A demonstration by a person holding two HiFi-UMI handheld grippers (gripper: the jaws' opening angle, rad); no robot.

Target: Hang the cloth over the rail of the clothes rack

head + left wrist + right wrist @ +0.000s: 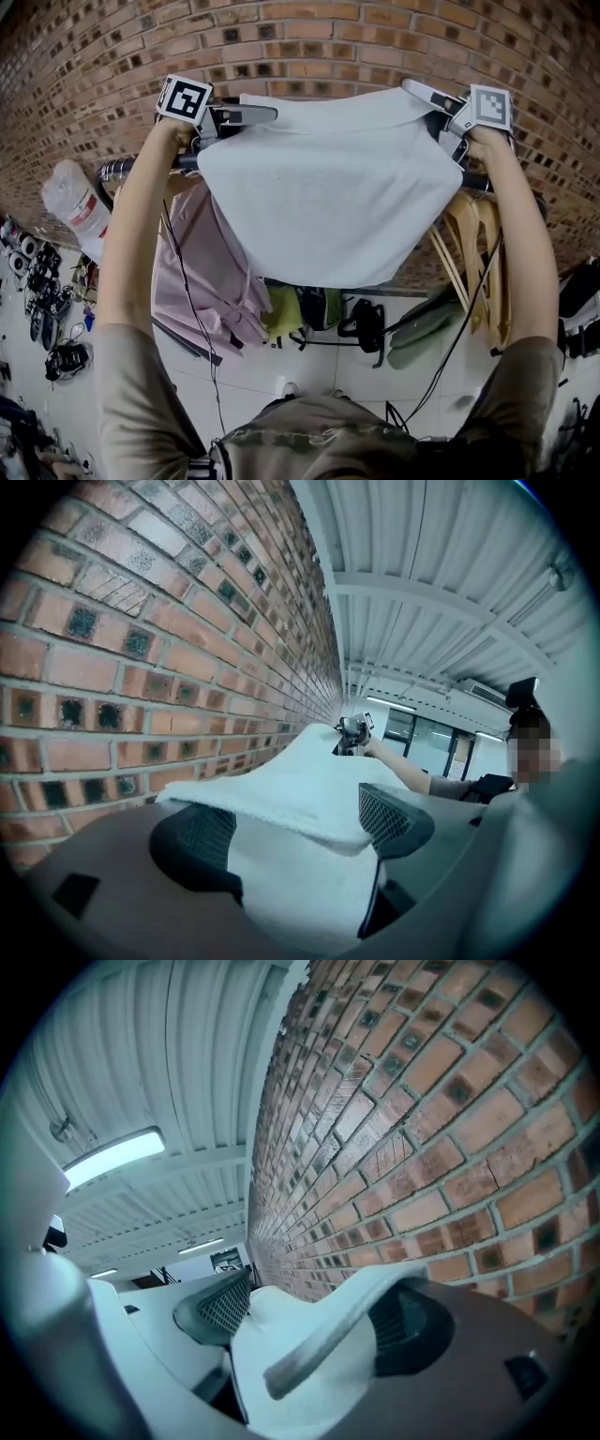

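Just behind cloth (328, 197) top edge, brick wall (328, 47); rail (474, 181) underneath.

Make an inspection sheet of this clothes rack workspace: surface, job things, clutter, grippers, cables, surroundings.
Surface: no table; pale floor far below.
Job's things: white cloth draped across the dark rail.
Clutter: pink garment and wooden hangers hanging from the rail; bags on the floor.
Grippers: left gripper and right gripper open, fingers apart, cloth lying loose between them.
Cables: black cables hanging below both grippers.
Surroundings: brick wall behind; plastic bag at left.
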